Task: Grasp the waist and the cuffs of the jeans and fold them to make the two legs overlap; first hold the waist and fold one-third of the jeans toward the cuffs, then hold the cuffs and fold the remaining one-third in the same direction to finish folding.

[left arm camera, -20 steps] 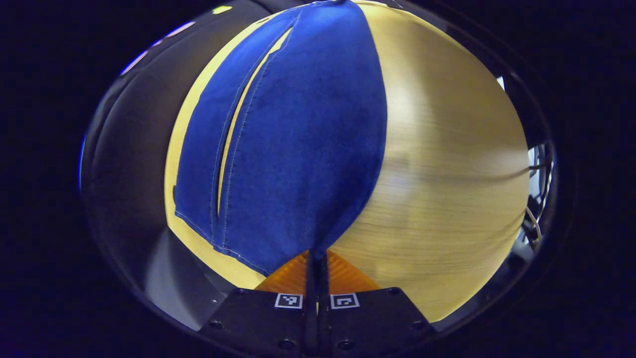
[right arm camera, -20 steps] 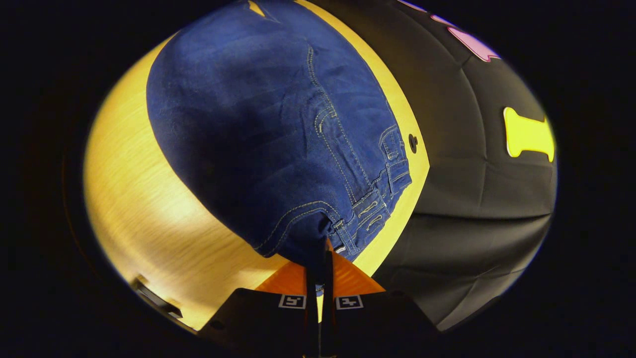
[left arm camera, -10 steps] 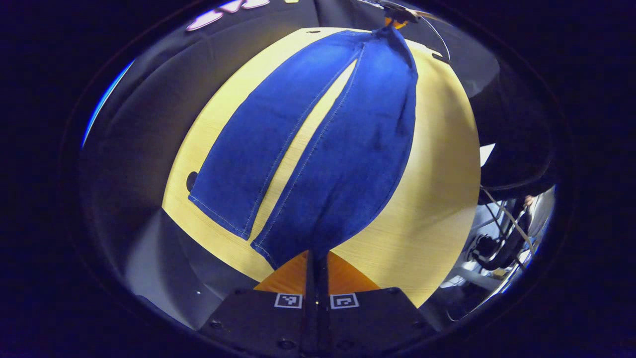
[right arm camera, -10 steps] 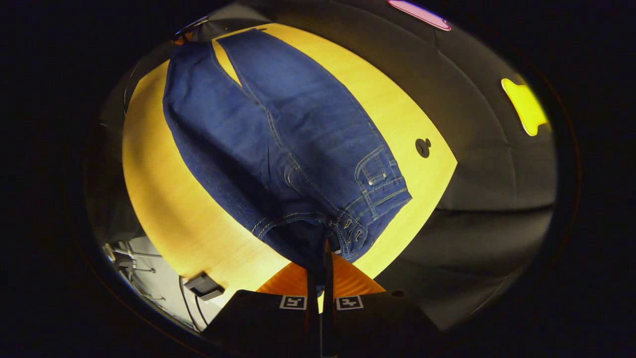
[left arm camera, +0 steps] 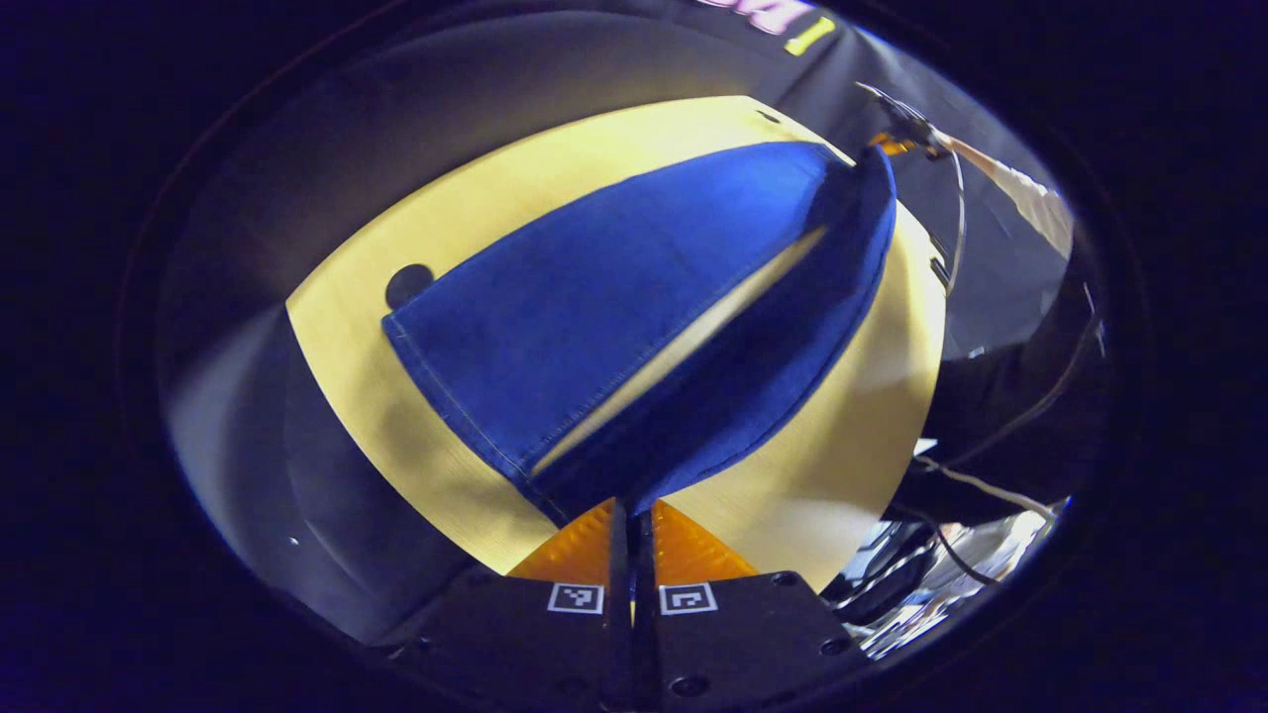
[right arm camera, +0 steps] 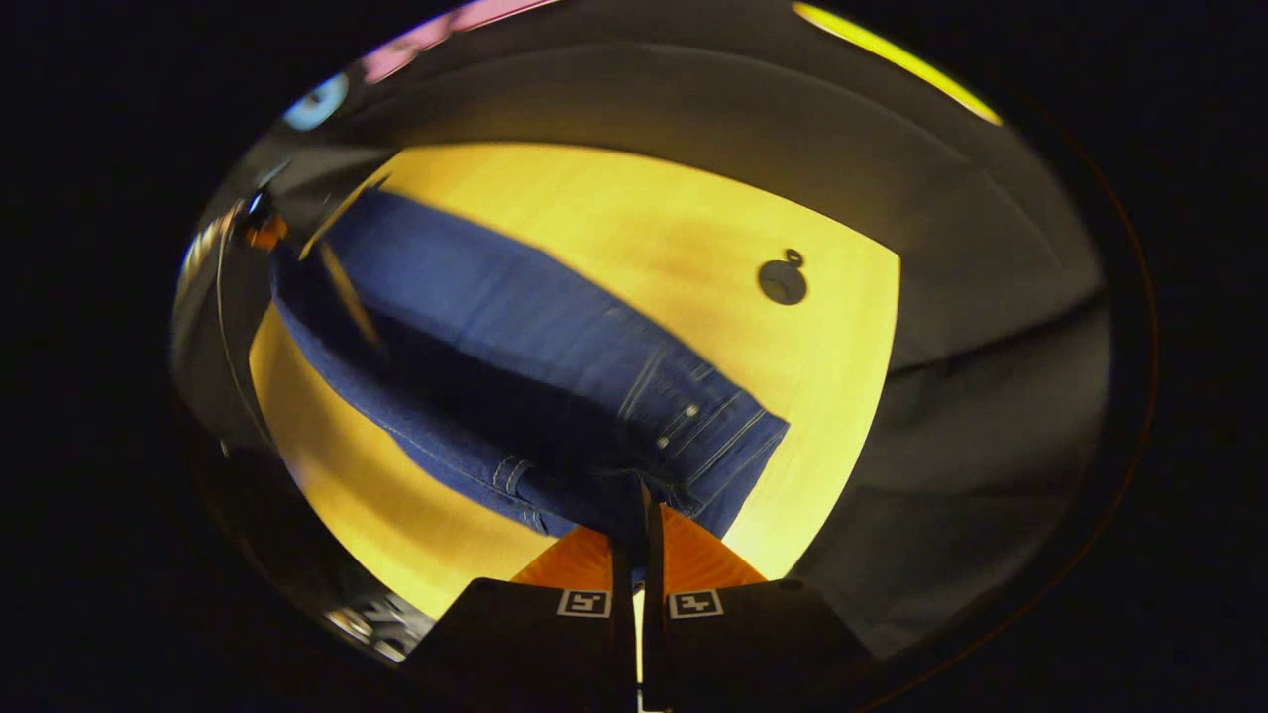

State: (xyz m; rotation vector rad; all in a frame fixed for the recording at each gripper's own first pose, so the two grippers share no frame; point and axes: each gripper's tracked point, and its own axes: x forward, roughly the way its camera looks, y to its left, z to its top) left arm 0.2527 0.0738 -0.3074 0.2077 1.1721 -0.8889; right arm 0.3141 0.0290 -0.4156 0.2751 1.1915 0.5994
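in the left gripper view, the left gripper (left arm camera: 631,505) is at the near bottom with its two fingers pressed together on the cuff (left arm camera: 584,485) of one leg of the jeans (left arm camera: 634,297). this leg is lifted off the table (left arm camera: 842,436) and runs away from the gripper to the far right. the other leg lies flat on the wood, to the left of the lifted one, and its cuff edge with light stitching is near the left side of the table. between the two legs a thin strip of the wood shows. a dark round hole (left arm camera: 408,284) in the table is just beside the flat cuff, on the left. at the far right end of the jeans the right gripper (left arm camera: 892,144) is seen small, and behind it a light sleeve (left arm camera: 1030,198).

in the right gripper view, the right gripper (right arm camera: 639,515) is at the near bottom, its fingers closed together on the waist (right arm camera: 614,495) of the jeans (right arm camera: 515,337). the waist is raised over the table (right arm camera: 634,228), with the belt loops and rivets just to the right of the fingers. the legs go far to the left, where the left gripper (right arm camera: 263,233) shows small. a dark round hole (right arm camera: 783,280) is on the wood, right and far, apart from the jeans.
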